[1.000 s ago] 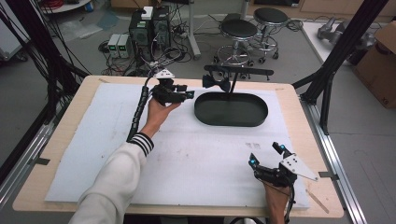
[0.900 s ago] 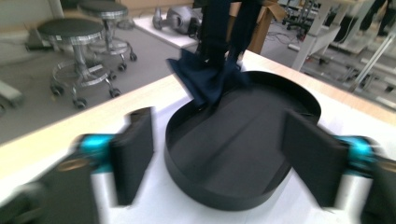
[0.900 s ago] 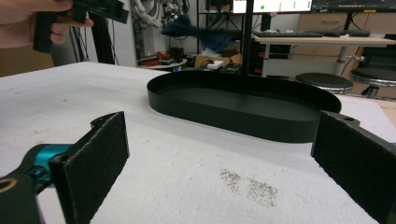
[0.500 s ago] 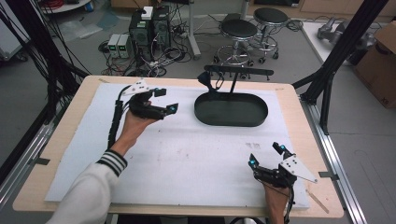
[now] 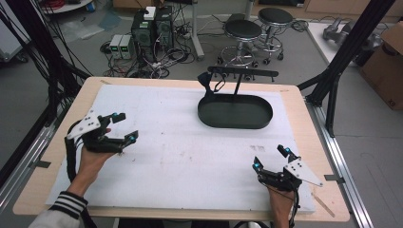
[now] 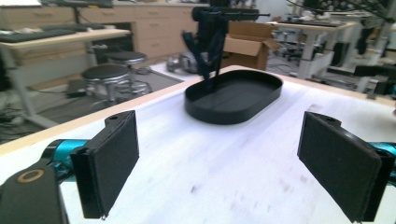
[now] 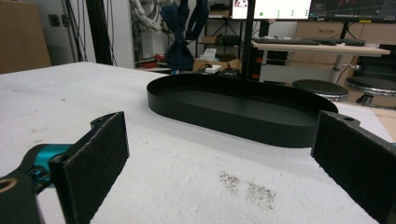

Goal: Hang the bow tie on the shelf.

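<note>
- Up on the far middle of the bench (image 5: 294, 102), which is covered by a white sheet (image 5: 180, 142), sits a black oval tray (image 5: 236, 112).
- From the tray rises a post with a crossbar (image 5: 243, 72); a dark item (image 5: 206, 81) hangs at the bar's left end.
- Left tongs (image 5: 121, 127) hover over the sheet's left side, jaws spread wide, holding nothing.
- Right tongs (image 5: 271, 158) sit near the front right edge, jaws likewise wide apart and empty, well apart from the tray.
</note>
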`<state>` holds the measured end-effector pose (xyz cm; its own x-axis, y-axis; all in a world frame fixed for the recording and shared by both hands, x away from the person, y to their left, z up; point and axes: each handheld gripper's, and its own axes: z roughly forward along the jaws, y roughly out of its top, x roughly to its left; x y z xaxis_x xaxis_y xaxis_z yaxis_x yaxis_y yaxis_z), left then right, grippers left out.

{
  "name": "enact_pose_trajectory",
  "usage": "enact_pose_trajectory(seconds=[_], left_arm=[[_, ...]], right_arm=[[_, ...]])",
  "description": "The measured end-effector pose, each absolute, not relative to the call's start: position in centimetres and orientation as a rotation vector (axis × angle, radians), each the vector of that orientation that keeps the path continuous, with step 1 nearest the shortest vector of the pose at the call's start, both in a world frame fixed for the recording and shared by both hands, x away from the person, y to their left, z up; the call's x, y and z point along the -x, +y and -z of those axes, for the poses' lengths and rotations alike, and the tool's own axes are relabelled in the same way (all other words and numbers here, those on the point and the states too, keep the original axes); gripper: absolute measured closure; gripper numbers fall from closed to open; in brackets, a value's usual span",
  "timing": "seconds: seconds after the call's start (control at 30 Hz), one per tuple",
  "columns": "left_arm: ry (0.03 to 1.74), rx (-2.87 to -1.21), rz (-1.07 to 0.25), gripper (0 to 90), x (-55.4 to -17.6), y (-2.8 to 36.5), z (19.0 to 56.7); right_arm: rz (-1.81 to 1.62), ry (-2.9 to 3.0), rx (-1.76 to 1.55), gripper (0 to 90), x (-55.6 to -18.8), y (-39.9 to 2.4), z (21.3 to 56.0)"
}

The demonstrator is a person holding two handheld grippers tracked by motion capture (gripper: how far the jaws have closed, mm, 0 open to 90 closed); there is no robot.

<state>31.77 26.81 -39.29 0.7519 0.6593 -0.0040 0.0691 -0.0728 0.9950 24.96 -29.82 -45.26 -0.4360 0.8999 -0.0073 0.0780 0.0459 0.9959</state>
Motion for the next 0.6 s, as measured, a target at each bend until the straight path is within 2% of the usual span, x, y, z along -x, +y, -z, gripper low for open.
enact_pose_trajectory(seconds=[0.23,0.6], left_arm=[[0.627,-1.594,-0.55,13.0,-30.1,28.3,42.0],[0.666,-1.622,-0.542,13.0,-29.9,28.6,44.5]], right_arm=[[-1.463,1.621,-1.008,3.1,-25.0,-29.8,45.2],[-1.471,1.62,-1.005,3.1,-25.0,-29.8,45.3]])
